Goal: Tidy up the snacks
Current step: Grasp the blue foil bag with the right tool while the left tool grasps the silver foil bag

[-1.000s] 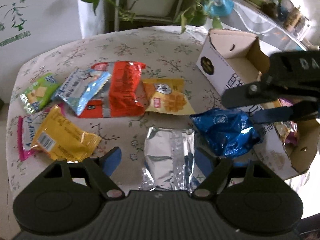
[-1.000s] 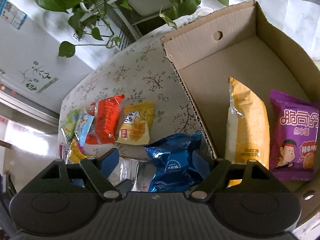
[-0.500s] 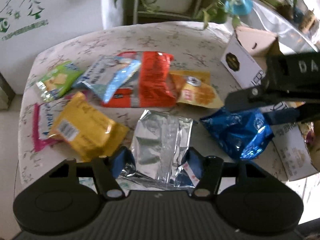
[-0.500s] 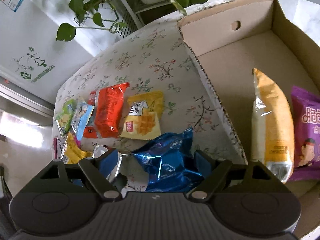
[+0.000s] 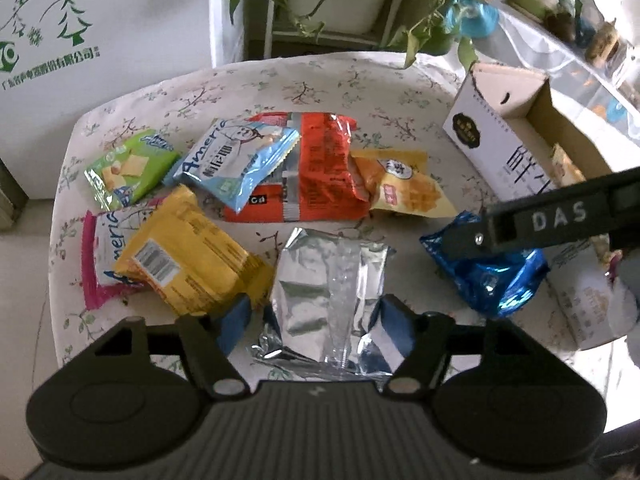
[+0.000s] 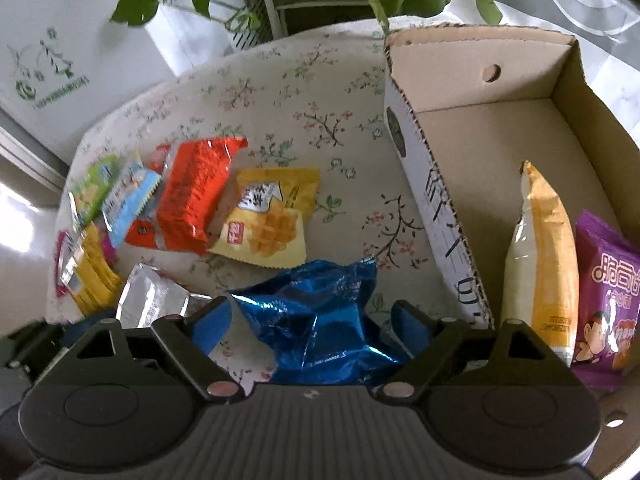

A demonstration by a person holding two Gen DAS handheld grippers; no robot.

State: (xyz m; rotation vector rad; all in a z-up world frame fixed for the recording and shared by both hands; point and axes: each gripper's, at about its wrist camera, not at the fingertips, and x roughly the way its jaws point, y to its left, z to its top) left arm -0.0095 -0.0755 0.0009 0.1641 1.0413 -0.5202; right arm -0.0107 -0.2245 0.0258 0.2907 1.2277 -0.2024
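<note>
A silver packet (image 5: 328, 284) lies flat on the flowered tablecloth between the fingers of my left gripper (image 5: 316, 322). Those jaws are opening and the pads do not press on it. A crumpled blue packet (image 6: 316, 320) lies beside the cardboard box (image 6: 440, 232). My right gripper (image 6: 312, 330) points down over it, a finger on either side; its jaws are opening too, with no grip. The left wrist view shows the blue packet (image 5: 488, 276) partly hidden under the right gripper's black body. In the box lie an orange packet (image 6: 544, 256) and a purple packet (image 6: 608, 288).
Loose on the cloth are a red packet (image 5: 320, 168), a light blue one (image 5: 240, 160), a green one (image 5: 128, 164), a yellow one (image 5: 188, 256), a pink one (image 5: 100, 248) and a waffle packet (image 5: 404, 188). Potted plants (image 5: 320, 0) stand behind the table.
My left gripper came in over the silver packet, narrowed around it, then widened again. My right gripper shifted from the box side down over the blue packet and spread its fingers.
</note>
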